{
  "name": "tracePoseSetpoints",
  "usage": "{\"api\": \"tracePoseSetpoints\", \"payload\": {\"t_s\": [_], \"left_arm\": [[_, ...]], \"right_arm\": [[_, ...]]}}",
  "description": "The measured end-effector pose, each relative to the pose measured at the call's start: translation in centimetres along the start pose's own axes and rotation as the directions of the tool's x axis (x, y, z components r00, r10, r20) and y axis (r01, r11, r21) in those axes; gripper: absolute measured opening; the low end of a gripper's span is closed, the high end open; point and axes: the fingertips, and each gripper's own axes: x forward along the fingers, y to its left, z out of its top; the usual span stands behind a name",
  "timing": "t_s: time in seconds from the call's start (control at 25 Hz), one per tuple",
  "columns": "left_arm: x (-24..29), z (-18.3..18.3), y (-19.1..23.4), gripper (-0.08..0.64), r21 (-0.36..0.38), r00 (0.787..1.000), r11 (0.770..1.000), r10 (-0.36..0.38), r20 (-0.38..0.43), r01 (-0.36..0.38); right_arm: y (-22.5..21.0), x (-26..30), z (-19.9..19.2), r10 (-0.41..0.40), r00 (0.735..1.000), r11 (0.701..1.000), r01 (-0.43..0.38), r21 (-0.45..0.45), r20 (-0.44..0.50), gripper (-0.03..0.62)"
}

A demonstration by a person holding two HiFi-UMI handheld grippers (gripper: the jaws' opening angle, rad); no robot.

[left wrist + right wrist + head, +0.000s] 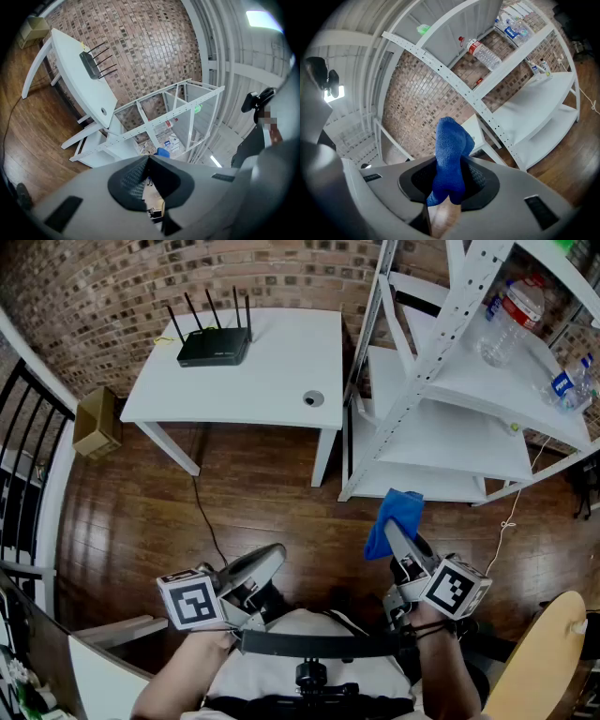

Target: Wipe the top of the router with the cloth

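My right gripper (397, 542) pinches cloth (395, 512) for wiping; router (214, 347) at 11 o'clock; left gripper (270, 560) jaws together, empty.

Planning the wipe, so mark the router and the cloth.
router (214, 347), head view, middle of its black top.
cloth (450, 157), right gripper view, middle of the blue fold.

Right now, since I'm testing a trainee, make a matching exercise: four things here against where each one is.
1 blue cloth
2 router
3 cardboard box
4 plastic bottle

A on the white table
B held in the right gripper
C on the white shelf rack
D on the floor

Pairs: 1-B, 2-A, 3-D, 4-C.
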Motion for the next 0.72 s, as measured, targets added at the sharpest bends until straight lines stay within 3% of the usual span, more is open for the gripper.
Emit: {"api": "tracePoseSetpoints", "payload": {"t_s": [0.32,0.56,0.72], "left_arm": [[-3.0,2.2,1.4,0.002,-0.012,1.0,1.0,0.009,0.018,-0.009],[-6.7,4.3,3.0,0.002,-0.023,0.999,1.0,0.018,0.032,-0.018],[-9.6,5.4,4.2,0.002,-0.021,0.999,1.0,0.02,0.043,-0.019]], "right_arm": [[4.2,2.9,-1.3,0.065,0.998,0.997,-0.066,-0.035,-0.027,0.126],[9.0,6.1,-4.5,0.139,0.983,0.988,-0.145,-0.042,-0.119,0.127],[11.7,7.9,-6.5,0.129,0.982,0.981,-0.147,-0.124,-0.139,0.127]]}}
